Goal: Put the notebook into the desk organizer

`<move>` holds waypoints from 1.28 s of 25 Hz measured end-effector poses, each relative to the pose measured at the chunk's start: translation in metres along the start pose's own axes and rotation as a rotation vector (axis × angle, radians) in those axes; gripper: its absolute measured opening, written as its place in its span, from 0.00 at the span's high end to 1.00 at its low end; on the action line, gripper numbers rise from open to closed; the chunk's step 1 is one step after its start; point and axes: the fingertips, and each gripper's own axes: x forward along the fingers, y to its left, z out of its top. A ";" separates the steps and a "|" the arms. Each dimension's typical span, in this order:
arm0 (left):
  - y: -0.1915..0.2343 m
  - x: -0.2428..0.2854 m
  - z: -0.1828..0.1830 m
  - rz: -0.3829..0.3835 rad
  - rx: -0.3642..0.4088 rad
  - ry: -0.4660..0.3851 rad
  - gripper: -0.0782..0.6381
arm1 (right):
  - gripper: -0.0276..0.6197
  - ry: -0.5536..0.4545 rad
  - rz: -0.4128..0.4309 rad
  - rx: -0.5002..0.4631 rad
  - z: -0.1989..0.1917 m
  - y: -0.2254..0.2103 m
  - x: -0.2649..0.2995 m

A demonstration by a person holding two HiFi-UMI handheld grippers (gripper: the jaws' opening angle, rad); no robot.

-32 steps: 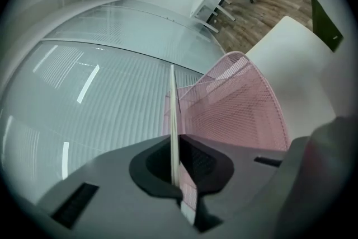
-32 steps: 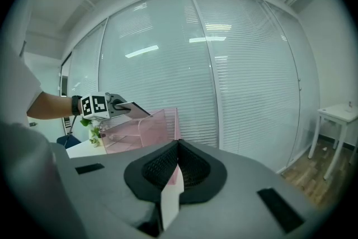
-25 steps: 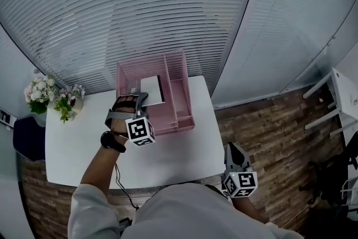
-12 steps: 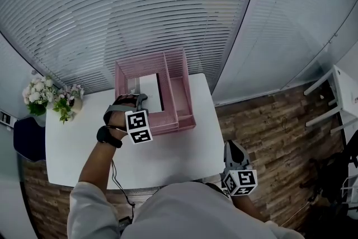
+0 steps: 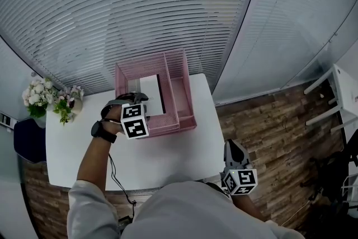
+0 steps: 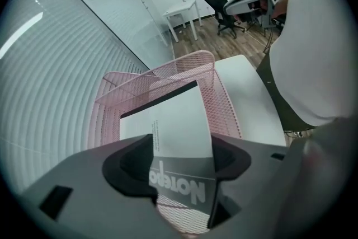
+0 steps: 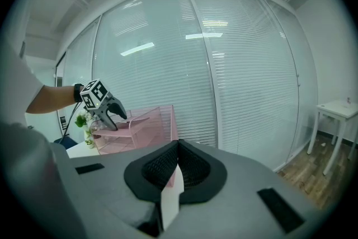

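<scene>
The notebook [image 5: 151, 92], white with a grey band, lies in the wide compartment of the pink mesh desk organizer [image 5: 184, 73] at the back of the white table. My left gripper [image 5: 136, 98] hovers at the organizer's near left edge. Its jaws are opening; in the left gripper view the notebook [image 6: 179, 120] shows in the gap between them, and the pads stand off it. The organizer's mesh wall [image 6: 224, 103] rises beside it. My right gripper [image 5: 233, 151] hangs off the table's front right corner, shut and empty [image 7: 170, 187]. It looks toward the left gripper [image 7: 114, 115] and the organizer [image 7: 140, 134].
A bunch of flowers [image 5: 47, 101] stands at the table's [image 5: 179, 154] back left corner. A glass wall with blinds runs close behind the organizer. A small white table [image 5: 341, 95] stands on the wood floor at the right, and a dark chair [image 5: 28, 137] at the left.
The left gripper's jaws have opened off the notebook, which now rests in the organizer. The left hand has shifted a little to the left. The right gripper has stayed put.
</scene>
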 end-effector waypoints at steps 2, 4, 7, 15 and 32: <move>-0.002 0.000 0.000 -0.009 -0.002 -0.002 0.50 | 0.94 0.001 0.000 0.000 0.000 0.000 0.001; -0.002 0.000 -0.001 -0.012 -0.004 0.000 0.50 | 0.94 0.002 0.001 0.000 -0.001 0.001 0.002; -0.007 -0.003 0.000 -0.041 0.001 0.007 0.50 | 0.94 0.000 0.005 0.001 0.000 0.001 0.002; -0.017 -0.009 0.002 -0.081 -0.002 0.002 0.50 | 0.94 -0.005 0.021 -0.001 0.002 0.005 0.004; -0.023 -0.131 0.016 0.290 -0.361 -0.375 0.65 | 0.94 -0.052 0.134 -0.046 0.025 0.043 0.010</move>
